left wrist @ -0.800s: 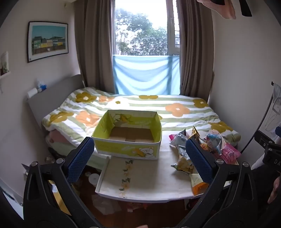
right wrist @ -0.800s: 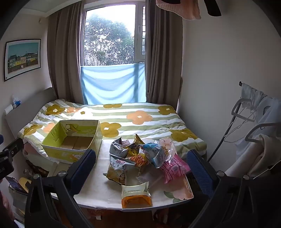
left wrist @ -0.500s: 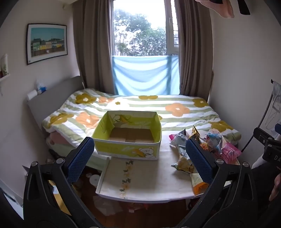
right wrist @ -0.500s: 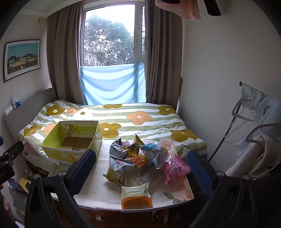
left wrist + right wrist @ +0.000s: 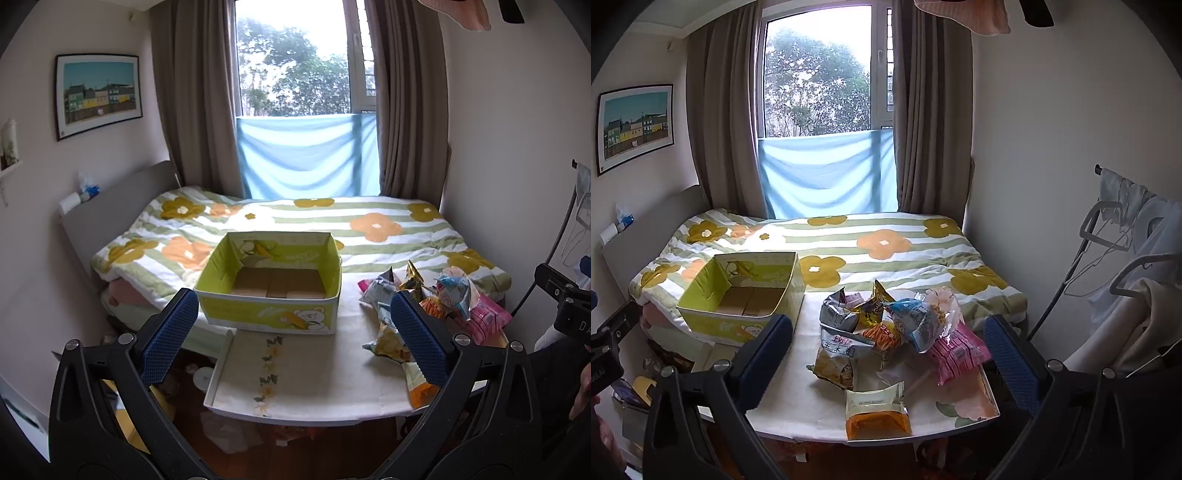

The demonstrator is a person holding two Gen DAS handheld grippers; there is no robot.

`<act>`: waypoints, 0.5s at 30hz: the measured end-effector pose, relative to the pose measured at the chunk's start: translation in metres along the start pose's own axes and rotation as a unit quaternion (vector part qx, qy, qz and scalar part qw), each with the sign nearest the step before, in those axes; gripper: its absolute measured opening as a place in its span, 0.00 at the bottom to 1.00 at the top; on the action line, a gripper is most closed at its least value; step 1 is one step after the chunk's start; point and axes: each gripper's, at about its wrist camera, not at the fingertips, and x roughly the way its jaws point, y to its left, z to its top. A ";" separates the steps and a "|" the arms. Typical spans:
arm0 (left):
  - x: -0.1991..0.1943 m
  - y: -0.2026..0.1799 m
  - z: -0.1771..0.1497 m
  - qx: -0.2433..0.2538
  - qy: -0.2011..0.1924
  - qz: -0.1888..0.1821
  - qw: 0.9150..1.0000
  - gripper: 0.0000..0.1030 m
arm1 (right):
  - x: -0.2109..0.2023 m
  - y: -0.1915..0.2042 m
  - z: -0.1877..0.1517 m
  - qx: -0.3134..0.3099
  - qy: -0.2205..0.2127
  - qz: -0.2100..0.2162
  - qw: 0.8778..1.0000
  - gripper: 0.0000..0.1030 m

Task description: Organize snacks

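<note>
An empty yellow-green cardboard box stands at the far left of a small white table; it also shows in the right wrist view. A heap of snack bags lies on the table's right half, with a pink bag and an orange-and-white packet at the near edge. The heap shows in the left wrist view too. My left gripper is open and empty, held back from the table facing the box. My right gripper is open and empty, facing the heap.
A bed with a flowered quilt lies right behind the table. A clothes rack with hangers stands at the right. The other gripper's body shows at the right edge. Litter lies on the wooden floor under the table.
Both views have shifted only slightly; the left gripper has drifted a little. Nothing on the table has moved.
</note>
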 end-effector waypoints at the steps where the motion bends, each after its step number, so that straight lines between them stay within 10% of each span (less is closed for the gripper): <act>1: 0.000 0.000 0.000 0.000 0.000 0.000 1.000 1.00 | 0.000 0.000 0.000 0.000 0.000 0.001 1.000 1.00; 15: -0.002 -0.002 0.001 0.002 0.000 0.000 1.000 1.00 | 0.001 -0.001 0.002 0.001 0.001 0.005 1.000 1.00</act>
